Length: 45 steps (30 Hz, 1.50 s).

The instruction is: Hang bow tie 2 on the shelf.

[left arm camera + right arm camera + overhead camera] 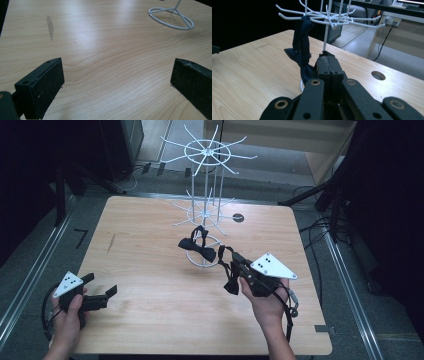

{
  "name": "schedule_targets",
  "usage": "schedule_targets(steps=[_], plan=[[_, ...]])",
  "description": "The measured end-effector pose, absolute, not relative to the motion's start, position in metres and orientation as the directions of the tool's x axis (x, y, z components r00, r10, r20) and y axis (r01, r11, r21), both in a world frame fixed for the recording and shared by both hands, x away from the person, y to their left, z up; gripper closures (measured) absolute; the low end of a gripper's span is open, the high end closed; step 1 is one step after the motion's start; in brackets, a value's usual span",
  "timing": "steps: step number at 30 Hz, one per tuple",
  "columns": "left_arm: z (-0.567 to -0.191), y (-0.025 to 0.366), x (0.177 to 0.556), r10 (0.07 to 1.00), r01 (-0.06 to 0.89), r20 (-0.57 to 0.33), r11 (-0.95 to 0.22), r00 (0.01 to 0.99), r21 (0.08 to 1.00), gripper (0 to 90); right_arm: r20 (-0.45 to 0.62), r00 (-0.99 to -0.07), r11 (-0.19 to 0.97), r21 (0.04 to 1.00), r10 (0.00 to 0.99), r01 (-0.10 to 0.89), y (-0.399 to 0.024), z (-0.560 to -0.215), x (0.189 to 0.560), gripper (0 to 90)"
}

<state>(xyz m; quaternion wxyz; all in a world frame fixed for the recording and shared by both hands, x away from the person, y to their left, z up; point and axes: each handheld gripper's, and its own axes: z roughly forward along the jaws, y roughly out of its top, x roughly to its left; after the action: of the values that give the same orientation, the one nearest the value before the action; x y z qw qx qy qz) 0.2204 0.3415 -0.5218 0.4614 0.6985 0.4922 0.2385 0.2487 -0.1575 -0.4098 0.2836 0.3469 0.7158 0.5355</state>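
Note:
A white wire hook rack stands on the wooden table. A black bow tie hangs by its strap from a lower hook, close to the rack's ring base. In the right gripper view this bow tie hangs just left of my jaws. My right gripper is shut on the black strap of a second bow tie, whose bow dangles under the gripper. A scrap of that strap shows at my right gripper's tips. My left gripper rests open and empty at the table's front left.
A round cable hole lies in the table behind the rack, to its right. The rack's ring base sits far ahead of my left gripper, with bare wood between. Dark stands and cables surround the table on the floor.

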Motion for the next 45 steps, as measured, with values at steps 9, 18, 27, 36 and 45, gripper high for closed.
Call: schedule_targets(steps=[9,18,27,36,45], plan=[[-0.522,0.341,0.22,0.908,0.468,-0.124,-0.087,0.4,0.88,0.0,-0.047,-0.602,0.188,0.967,0.797,0.174,-0.155,-0.397,0.254,90.0],[-0.522,0.342,0.221,0.907,0.468,-0.124,-0.088,0.402,0.879,0.0,-0.054,-0.607,0.183,0.971,0.793,0.153,-0.152,-0.386,0.259,90.0],[-0.522,0.342,0.221,0.907,0.468,-0.122,-0.09,0.403,0.879,0.0,-0.062,-0.607,0.183,0.973,0.792,0.139,-0.153,-0.377,0.261,90.0],[-0.522,0.342,0.221,0.907,0.466,-0.123,-0.087,0.403,0.881,0.0,-0.063,-0.607,0.181,0.974,0.792,0.135,-0.152,-0.37,0.266,90.0],[-0.522,0.341,0.221,0.907,0.465,-0.122,-0.088,0.403,0.881,0.0,-0.058,-0.591,0.191,0.968,0.805,0.165,-0.154,-0.379,0.284,90.0]])
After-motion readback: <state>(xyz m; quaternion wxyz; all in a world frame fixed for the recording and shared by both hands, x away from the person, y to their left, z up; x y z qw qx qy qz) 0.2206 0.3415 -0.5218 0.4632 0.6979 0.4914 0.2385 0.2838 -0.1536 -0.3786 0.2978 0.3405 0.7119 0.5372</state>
